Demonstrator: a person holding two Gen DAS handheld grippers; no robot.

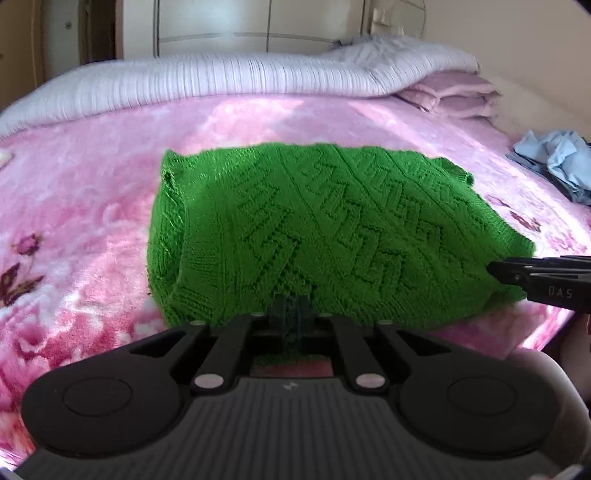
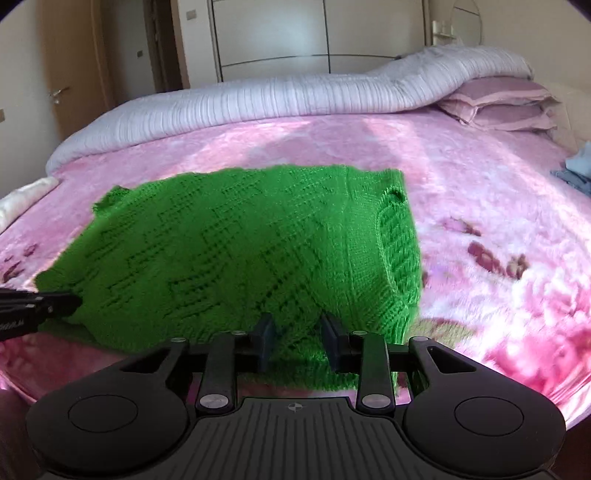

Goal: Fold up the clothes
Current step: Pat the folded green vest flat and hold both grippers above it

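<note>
**Sweater on bed, both claws at its near edge**

Sweater [image 1: 295, 229]: green, knitted with a zigzag relief pattern, lying on the pink floral blanket [image 1: 92, 206] that covers the bed. It is folded into a broad block; one side shows a rolled, ribbed fold. Its near hem hangs toward the bed's near edge.

Left claw [image 1: 291, 321]: positioned at the sweater's near hem, roughly mid-width. The fingers stand close together with a bunch of green knit pinched between them, so the claw is clamped on the sweater.

Right claw [image 2: 299, 341]: positioned at the sweater's near hem, toward the ribbed fold. Both blue finger pads [image 2: 265, 334] are visible and set apart, with green knit lying between and under them. The pads do not press the fabric together. From the left wrist view this claw enters at the sweater's right corner, seen edge-on; its state cannot be read from that view.

Surroundings, relative to the sweater:
- Beyond it, along the far side of the bed, a rolled pale quilt [image 2: 258, 103].
- Beyond and to the right, stacked pink pillows [image 2: 502, 107].
- Far right, at the bed's edge, a heap of light blue cloth [image 1: 557, 162], well apart from the sweater.
- Behind the bed, cream wardrobe doors [image 2: 325, 33].
</note>
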